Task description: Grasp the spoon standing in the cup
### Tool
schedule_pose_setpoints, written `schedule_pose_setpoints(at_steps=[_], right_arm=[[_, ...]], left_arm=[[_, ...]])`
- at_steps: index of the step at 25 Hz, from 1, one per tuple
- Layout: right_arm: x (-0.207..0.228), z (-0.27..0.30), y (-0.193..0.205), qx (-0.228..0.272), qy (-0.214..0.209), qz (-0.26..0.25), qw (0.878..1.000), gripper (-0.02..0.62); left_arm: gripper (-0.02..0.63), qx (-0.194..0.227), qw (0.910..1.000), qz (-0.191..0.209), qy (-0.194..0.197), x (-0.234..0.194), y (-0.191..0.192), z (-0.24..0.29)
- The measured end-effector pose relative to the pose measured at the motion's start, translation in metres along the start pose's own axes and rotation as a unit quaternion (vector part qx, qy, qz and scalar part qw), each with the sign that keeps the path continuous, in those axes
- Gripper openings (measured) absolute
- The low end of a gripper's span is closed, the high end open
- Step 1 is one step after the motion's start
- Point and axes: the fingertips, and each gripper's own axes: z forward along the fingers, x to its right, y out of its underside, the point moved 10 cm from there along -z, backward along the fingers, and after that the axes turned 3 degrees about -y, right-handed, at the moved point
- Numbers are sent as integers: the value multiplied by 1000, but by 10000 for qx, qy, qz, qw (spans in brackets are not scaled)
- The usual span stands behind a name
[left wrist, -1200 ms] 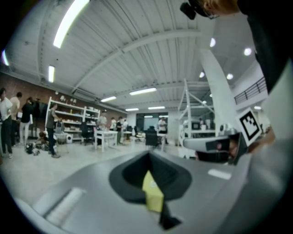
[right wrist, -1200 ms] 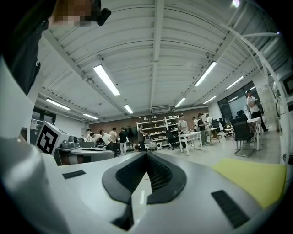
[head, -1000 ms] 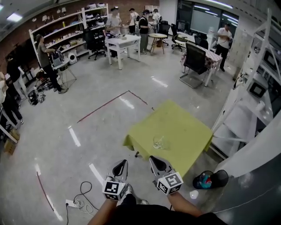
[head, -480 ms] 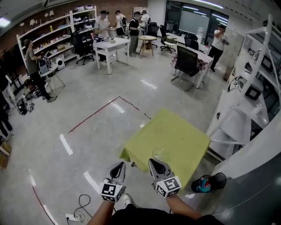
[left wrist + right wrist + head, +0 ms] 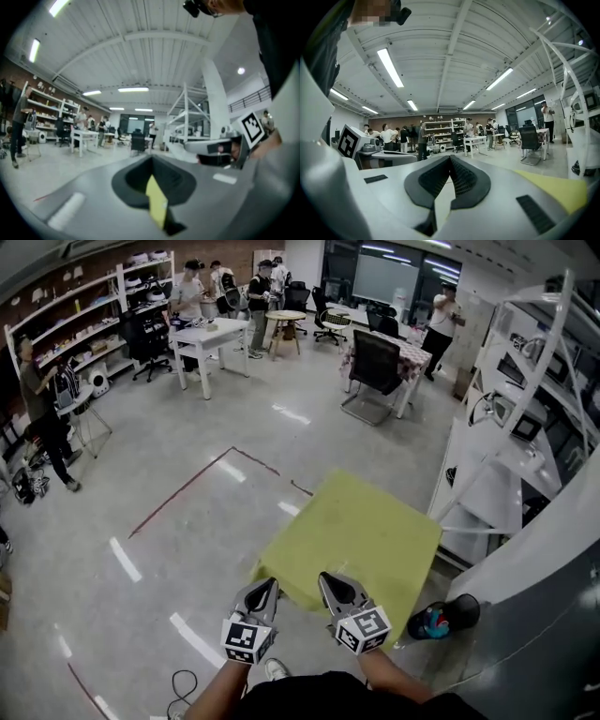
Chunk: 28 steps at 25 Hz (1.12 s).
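Well, both tools are held low and side by side. The left gripper [image 5: 270,584] and the right gripper [image 5: 324,577] are each a smooth grey shell narrowing to a point. Each carries a white marker cube [image 5: 247,640] printed with black squares at its back end. The pads [image 5: 462,180] inside the jaws are black and finely ribbed, rubbery by the look of them.

Straight ahead of the two tips stands a square table under a matte yellow-green cloth [image 5: 370,526]. From the head view its near edge lies right at the tips, and a sliver of the same yellow shows through the slot of the left gripper in its own view. The spoon and the cup I cannot make out in any view, so I cannot tell where they stand relative to either tool.

Around the table is a glossy grey floor [image 5: 197,540], with a thin red line [image 5: 183,493] off ahead and to the left of the left gripper. A white metal rack [image 5: 525,427] stands ahead and to the right of the right gripper.

Both pairs of jaws are closed tip to tip, with nothing clamped between them, and neither tool touches anything.
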Motion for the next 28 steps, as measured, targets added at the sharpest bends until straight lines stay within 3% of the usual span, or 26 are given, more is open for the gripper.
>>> schedule_pose_setpoints(at_steps=[8, 15, 21, 28], right_arm=[[33, -6, 16, -398, 680, 126, 9968, 8], [62, -5, 43, -805, 725, 206, 9939, 8], [92, -9, 67, -1093, 853, 692, 9879, 8], [124, 2, 98, -1582, 951, 735, 9801, 9]], left_arm=[[6, -12, 9996, 45, 289, -11, 4, 30], [6, -301, 9993, -26, 216, -10, 20, 64], [6, -430, 9984, -2, 356, 9, 30, 90], [6, -750, 9965, 39, 380, 13, 43, 115]])
